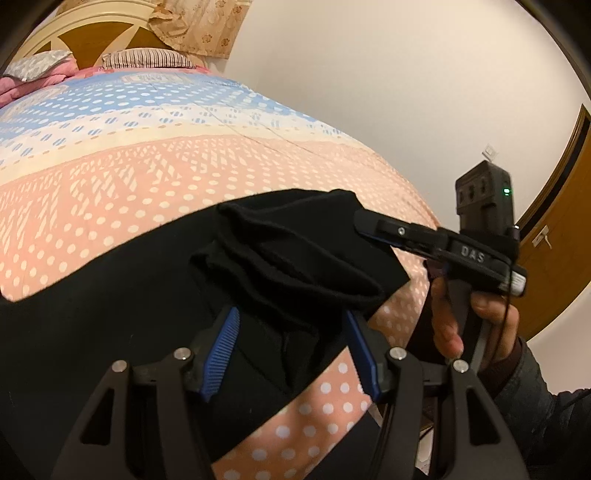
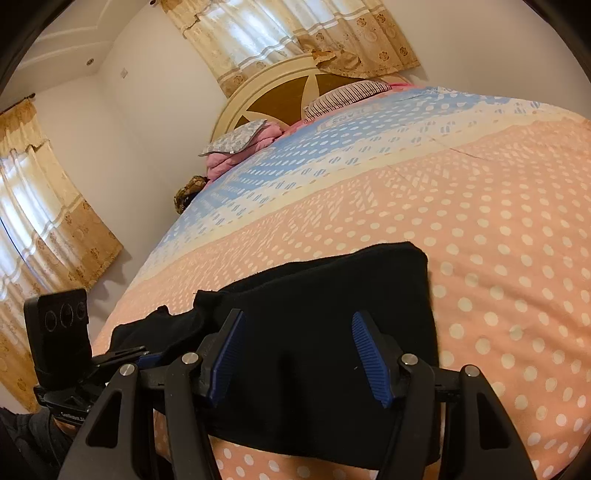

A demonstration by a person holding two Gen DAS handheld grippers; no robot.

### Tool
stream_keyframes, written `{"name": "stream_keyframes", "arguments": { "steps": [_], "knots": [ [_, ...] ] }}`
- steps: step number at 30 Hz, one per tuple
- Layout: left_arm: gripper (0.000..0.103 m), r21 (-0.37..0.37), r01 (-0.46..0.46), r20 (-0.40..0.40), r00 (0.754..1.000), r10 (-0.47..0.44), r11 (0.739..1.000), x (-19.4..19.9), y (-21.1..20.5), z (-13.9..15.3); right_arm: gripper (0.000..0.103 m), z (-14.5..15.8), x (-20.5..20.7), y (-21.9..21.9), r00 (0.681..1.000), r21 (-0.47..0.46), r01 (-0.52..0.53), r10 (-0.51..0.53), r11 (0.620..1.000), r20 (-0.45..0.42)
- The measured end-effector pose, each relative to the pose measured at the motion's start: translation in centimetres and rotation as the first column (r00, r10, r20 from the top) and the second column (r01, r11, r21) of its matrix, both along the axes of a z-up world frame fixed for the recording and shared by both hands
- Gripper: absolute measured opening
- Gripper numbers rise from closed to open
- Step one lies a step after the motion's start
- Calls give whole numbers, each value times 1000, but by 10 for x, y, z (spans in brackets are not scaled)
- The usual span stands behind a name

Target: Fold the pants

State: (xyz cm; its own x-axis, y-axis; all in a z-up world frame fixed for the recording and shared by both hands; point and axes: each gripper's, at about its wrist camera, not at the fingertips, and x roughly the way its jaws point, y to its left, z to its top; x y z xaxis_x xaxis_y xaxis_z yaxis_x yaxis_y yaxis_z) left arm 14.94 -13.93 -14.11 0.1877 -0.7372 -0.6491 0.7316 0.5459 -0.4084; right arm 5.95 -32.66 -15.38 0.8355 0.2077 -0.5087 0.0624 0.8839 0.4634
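Black pants (image 2: 325,332) lie on a bed covered by a bedspread (image 2: 498,229) that is peach with white dots near the cameras and turns cream and blue toward the headboard (image 2: 280,99). In the right wrist view the garment sits as a fairly neat dark block with a squared far corner, and a rumpled bit trails off at its left. The right gripper (image 2: 299,358) hangs over this block with its blue-padded fingers (image 2: 229,354) apart; nothing is pinched between them.

In the left wrist view the left gripper (image 1: 291,354) also has its fingers (image 1: 221,354) spread, with loose bunched folds of the pants (image 1: 288,258) lying between and just beyond them; the pads do not press on the cloth. To the right of that view the other gripper reaches in from the side, its tip near the edge of the bunched fabric, held by a hand (image 1: 476,317) in a dark sleeve.

Pillows (image 2: 343,94) and a pink blanket (image 2: 229,155) rest by the headboard, with patterned curtains (image 2: 295,33) behind.
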Motion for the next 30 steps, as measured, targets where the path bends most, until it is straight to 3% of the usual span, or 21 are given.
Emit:
{"name": "stream_keyframes", "arguments": {
  "steps": [7, 11, 14, 23, 26, 28, 30],
  "knots": [
    [61, 1, -34, -10, 999, 34, 999, 5, -9, 4, 61, -3, -5, -3, 999, 37, -31, 30, 999, 25],
    [61, -4, -41, 10, 999, 41, 999, 1, -16, 13, 61, -5, -2, 9, 999, -42, -49, 49, 998, 10],
    [66, 17, -55, -9, 998, 55, 998, 2, -13, 11, 61, -7, -4, 13, 996, -40, -82, 83, 996, 22],
    [67, -15, -85, 6, 996, 85, 996, 2, -2, 24, 61, -12, -3, 10, 997, -35, -71, 72, 997, 18],
    [71, 32, -106, 32, 994, 105, 994, 3, -18, 25, 61, -13, -3, 10, 997, -27, -66, 67, 997, 23],
    [71, 112, -142, 57, 989, 137, 983, 9, -30, 15, 61, -13, -4, 8, 997, -8, -62, 63, 998, 35],
    [69, 134, -148, 27, 989, 146, 980, 17, -32, 3, 61, -12, -6, 5, 997, -4, -56, 56, 998, 46]
  ]
}}
